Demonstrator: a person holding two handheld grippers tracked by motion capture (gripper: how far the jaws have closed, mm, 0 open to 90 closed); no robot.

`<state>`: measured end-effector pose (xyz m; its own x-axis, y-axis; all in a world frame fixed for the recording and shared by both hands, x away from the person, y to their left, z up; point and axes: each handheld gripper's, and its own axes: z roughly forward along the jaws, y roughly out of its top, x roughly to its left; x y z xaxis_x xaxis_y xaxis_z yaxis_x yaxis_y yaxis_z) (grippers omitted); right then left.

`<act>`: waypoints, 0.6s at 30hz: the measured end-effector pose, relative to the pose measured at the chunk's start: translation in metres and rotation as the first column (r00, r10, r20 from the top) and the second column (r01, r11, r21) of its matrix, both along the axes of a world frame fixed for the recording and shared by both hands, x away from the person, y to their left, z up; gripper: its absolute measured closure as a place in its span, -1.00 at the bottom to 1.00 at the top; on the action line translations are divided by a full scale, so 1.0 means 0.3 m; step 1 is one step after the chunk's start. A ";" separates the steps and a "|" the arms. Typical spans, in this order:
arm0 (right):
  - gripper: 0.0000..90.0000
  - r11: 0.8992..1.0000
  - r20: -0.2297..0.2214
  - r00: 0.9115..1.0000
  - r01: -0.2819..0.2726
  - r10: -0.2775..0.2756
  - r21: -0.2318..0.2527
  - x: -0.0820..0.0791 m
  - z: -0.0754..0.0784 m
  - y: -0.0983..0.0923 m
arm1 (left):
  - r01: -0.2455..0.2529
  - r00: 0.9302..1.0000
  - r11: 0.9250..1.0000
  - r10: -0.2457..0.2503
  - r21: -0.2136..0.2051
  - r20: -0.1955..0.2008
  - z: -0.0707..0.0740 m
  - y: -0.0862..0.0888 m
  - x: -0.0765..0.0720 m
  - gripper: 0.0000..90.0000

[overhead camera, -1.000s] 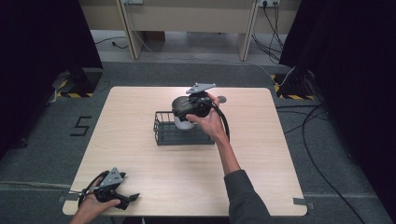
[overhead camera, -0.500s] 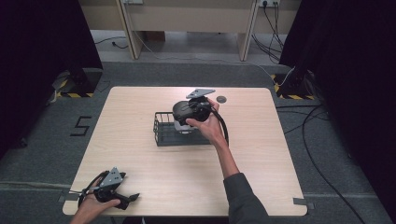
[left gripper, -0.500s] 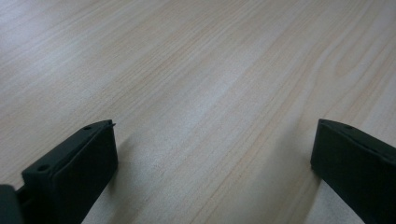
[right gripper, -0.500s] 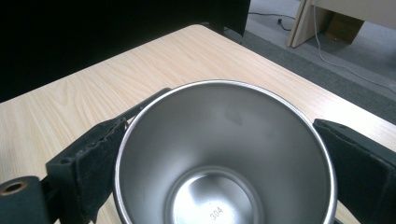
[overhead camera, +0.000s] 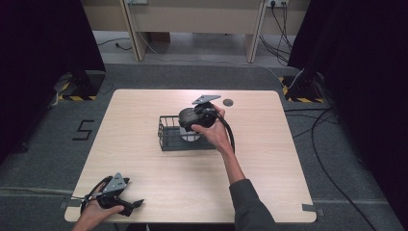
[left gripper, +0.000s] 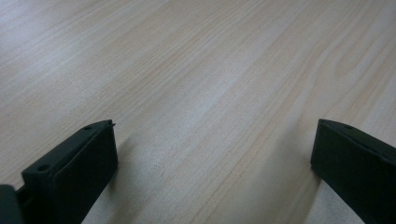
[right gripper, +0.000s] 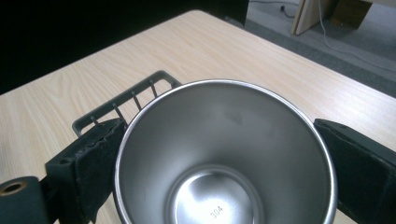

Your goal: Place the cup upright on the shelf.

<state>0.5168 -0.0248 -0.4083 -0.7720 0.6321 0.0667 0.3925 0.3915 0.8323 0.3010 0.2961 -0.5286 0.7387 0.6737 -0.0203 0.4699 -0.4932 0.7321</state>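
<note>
Grey carpet and dark curtains surround a pale wooden table, where a person seated at the near edge works with a handheld gripper in each hand. At the middle of the table stands a black wire basket, and the right gripper hangs over it, tilted downward, its grey three-cornered plate uppermost and its cable looping back along the forearm. Seen from the right gripper view, a steel cup sits upright between the two black jaws, which press against its rim on either side; the number 304 is stamped on its bottom. Part of the basket's wire rim shows just behind the cup, though whether the cup rests on the basket floor cannot be told. A small dark disc lies on the table beyond the basket, near the far edge. At the near left corner, the left gripper rests low on the wood, its jaws spread wide apart with bare tabletop between them.
</note>
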 end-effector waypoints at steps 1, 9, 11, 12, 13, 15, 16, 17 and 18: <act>-0.86 1.000 0.004 1.000 0.005 -0.005 0.000 -0.004 0.000 0.001 | -0.001 1.000 1.000 0.001 -0.001 0.001 0.000 0.000 0.000 -1.00; -0.87 1.000 0.024 0.999 0.022 -0.021 -0.021 -0.021 -0.003 0.015 | -0.001 1.000 1.000 0.001 -0.001 0.001 0.000 0.000 0.000 -1.00; -0.87 0.999 0.024 0.999 0.026 -0.026 -0.019 -0.022 -0.004 0.016 | 0.001 1.000 1.000 -0.001 0.000 0.000 0.000 0.000 0.000 -1.00; -0.87 0.999 0.024 0.999 0.030 -0.029 -0.017 -0.023 -0.005 0.017 | 0.001 1.000 1.000 -0.001 0.000 0.000 0.000 0.000 0.000 -1.00; -0.87 0.999 0.026 0.999 0.034 -0.034 -0.018 -0.024 -0.005 0.017 | -0.001 1.000 1.000 0.001 -0.001 0.000 0.000 0.000 0.000 -1.00; -0.87 0.999 0.025 0.999 0.042 -0.042 -0.020 -0.026 -0.004 0.018 | 0.000 1.000 1.000 0.000 0.000 0.000 0.000 0.000 0.000 -1.00; -0.87 0.999 0.025 0.999 0.042 -0.042 -0.020 -0.026 -0.004 0.018 | -0.001 1.000 1.000 0.001 -0.001 0.000 0.000 0.000 0.000 -1.00; -0.87 0.999 0.025 0.999 0.042 -0.042 -0.019 -0.026 -0.004 0.018 | -0.001 1.000 1.000 0.001 -0.001 0.001 0.000 0.000 0.000 -1.00; -0.87 0.999 0.024 0.999 0.044 -0.044 -0.016 -0.026 -0.004 0.017 | -0.001 1.000 1.000 0.001 -0.001 0.000 0.000 0.000 0.000 -1.00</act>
